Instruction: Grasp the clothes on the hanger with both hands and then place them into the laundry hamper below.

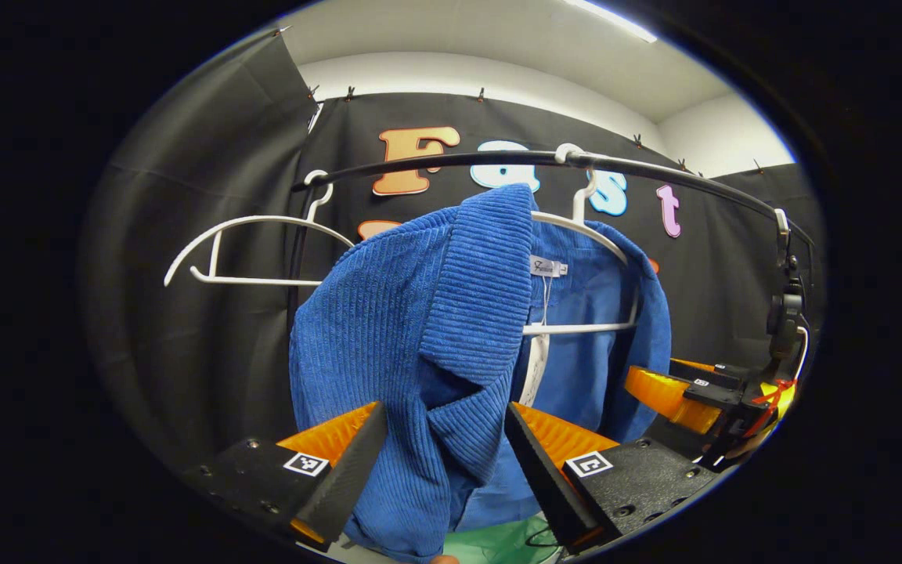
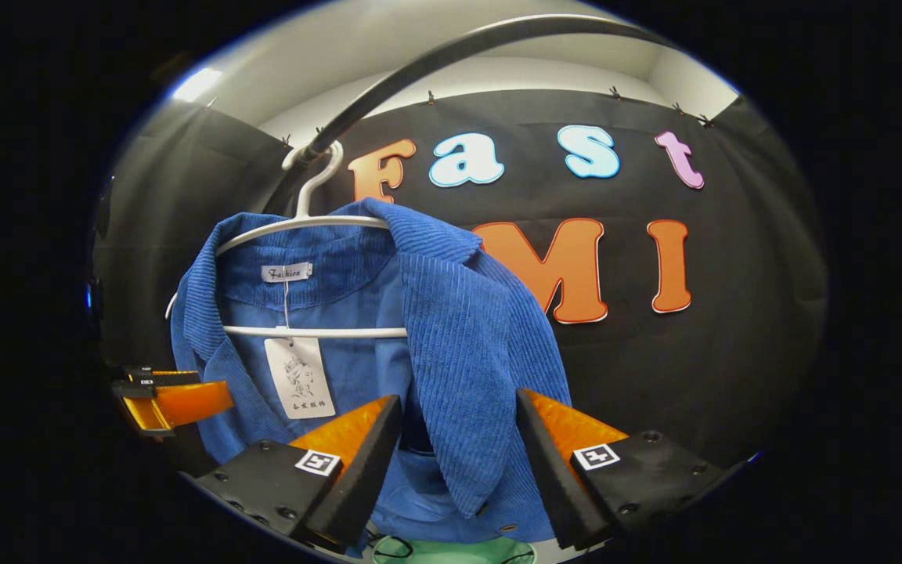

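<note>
1. Left gripper view: a blue corduroy jacket [image 1: 420,329] hung on a white hanger [image 1: 576,227] hooked over a dark curved rail [image 1: 498,160]. A small white neck label [image 1: 547,267] sat inside the collar, its writing too small to make out; a paper swing tag [image 1: 534,368] dangled below it, edge-on and unreadable.
2. Same view: the left gripper [image 1: 445,450] stood wide open, its jaws either side of the jacket's near lapel. Whether either finger touched the cloth could not be told; nothing was clamped.
3. Same view: a second, bare white hanger [image 1: 239,251] hung on the rail to the left. The right gripper [image 1: 666,395] showed beyond the jacket's far edge. A strip of green hamper [image 1: 498,544] lay below the hem.
4. Right gripper view: the neck label [image 2: 286,272] carried cursive script; the swing tag [image 2: 302,377] bore a small drawing and a line of print.
5. Same view: the right gripper [image 2: 457,454] was wide open, jaws flanking the hanging lapel, gripping nothing. The left gripper [image 2: 173,403] showed at the jacket's far side.
</note>
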Available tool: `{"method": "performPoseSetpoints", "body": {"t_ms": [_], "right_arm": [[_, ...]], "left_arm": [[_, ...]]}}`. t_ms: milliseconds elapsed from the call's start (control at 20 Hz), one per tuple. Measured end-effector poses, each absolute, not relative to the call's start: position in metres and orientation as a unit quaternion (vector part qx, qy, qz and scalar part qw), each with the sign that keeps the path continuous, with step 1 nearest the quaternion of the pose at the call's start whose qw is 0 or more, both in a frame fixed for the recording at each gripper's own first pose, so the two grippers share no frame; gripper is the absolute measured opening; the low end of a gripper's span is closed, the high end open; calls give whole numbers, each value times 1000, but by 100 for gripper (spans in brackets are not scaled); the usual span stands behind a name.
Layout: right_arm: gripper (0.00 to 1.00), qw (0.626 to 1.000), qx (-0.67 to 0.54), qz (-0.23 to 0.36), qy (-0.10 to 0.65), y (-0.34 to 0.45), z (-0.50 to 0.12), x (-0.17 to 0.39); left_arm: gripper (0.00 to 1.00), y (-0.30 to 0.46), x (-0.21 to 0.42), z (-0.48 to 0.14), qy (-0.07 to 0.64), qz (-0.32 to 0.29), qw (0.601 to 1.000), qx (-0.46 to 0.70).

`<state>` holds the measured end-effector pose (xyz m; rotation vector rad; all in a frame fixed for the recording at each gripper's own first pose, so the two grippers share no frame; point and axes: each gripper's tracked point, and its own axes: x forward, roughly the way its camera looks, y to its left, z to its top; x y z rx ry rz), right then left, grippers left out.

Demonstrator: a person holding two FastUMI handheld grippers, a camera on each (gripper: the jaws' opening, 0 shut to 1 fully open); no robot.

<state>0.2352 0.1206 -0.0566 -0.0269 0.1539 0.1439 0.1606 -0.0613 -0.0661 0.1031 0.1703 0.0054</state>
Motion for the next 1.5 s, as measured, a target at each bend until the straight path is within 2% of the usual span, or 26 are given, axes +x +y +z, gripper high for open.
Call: {"method": "performPoseSetpoints", "body": {"t_ms": [50,100,150,200,250,300,350,450,550,650,700,1200,1500], "right_arm": [[87,994,-12,66,82,118,-62,241],[86,994,-6,66,87,117,-65,244],[79,994,3,69,89,118,-67,245],[72,993,16,80,89,120,-67,244],[58,992,27,88,85,123,-65,243],[45,992,35,93,78,121,-60,241],[30,992,41,97,68,119,-55,240],[14,990,58,122,49,121,-42,235],[13,984,77,157,37,125,-31,227],[13,984,87,156,23,111,-20,230],[7,982,95,160,18,109,-18,230],[7,978,113,175,19,110,-17,230],[7,955,205,212,8,107,3,223]], "left_arm": [[92,-60,164,-69,87,7,995,53],[95,-58,167,-71,91,14,994,55],[94,-57,170,-75,95,19,993,61],[88,-54,173,-76,99,23,993,66],[82,-54,175,-78,99,22,993,67],[80,-55,176,-78,98,18,993,67],[64,-55,178,-78,100,11,993,66],[33,-56,177,-77,100,-2,993,57],[2,-57,172,-70,88,-20,995,35],[1,-55,167,-65,86,-29,996,24],[0,-57,162,-61,84,-33,996,25],[0,-66,124,-16,37,-65,996,49],[2,-50,107,22,-4,-56,998,39]]}}
